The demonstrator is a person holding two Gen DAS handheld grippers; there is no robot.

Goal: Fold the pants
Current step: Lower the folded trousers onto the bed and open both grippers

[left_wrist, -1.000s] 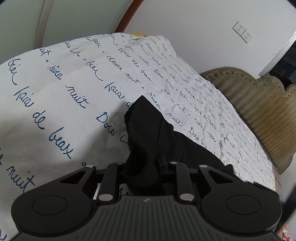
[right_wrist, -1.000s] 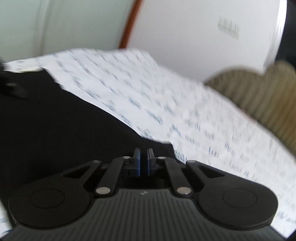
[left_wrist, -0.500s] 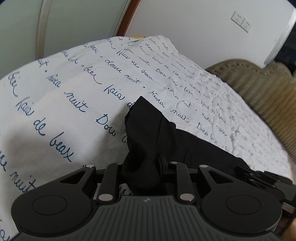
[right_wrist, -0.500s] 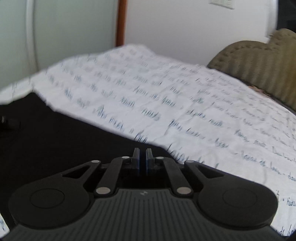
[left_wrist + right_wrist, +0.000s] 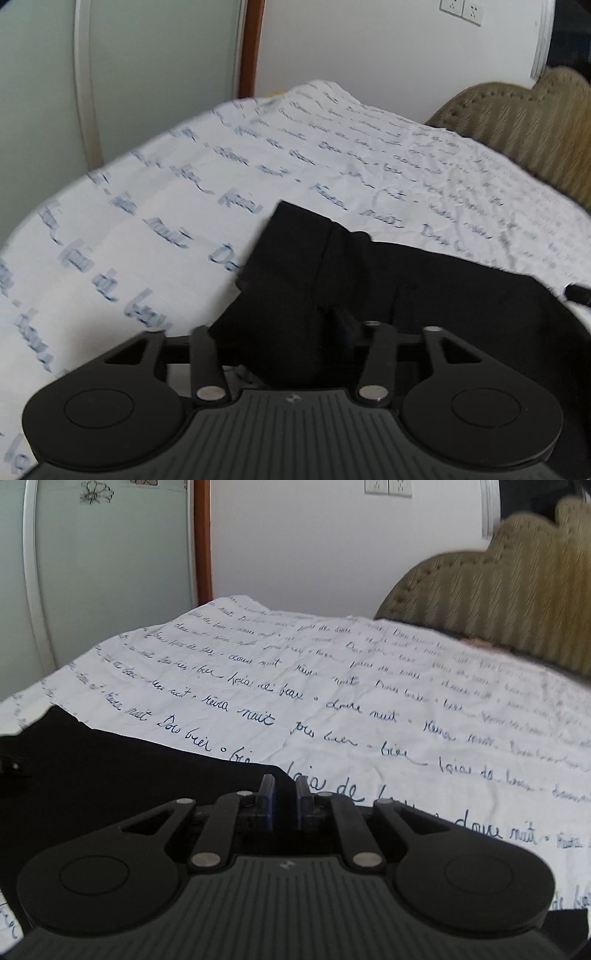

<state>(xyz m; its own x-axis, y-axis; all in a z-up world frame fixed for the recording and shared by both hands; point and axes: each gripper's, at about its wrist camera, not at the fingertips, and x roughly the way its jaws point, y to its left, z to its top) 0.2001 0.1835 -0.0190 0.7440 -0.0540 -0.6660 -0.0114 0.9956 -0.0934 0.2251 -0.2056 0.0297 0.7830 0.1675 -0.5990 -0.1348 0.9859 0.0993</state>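
Left gripper [image 5: 295, 332] clamps a bunched fold of the black pants [image 5: 424, 288] above the bed [image 5: 184, 206]. Only the right view shows the right gripper [image 5: 284, 797], its jaws narrowly parted, gripping nothing.

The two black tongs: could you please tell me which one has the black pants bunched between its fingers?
The left tongs: a fold of the black fabric pants rises between their fingers. The right tongs show a bare gap between blue pads.

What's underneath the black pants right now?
The black pants lie on the white bedsheet with blue script, which shows all around them. Whatever sits directly beneath the fabric is covered. The left hand-held gripper pinches a bunched fold.
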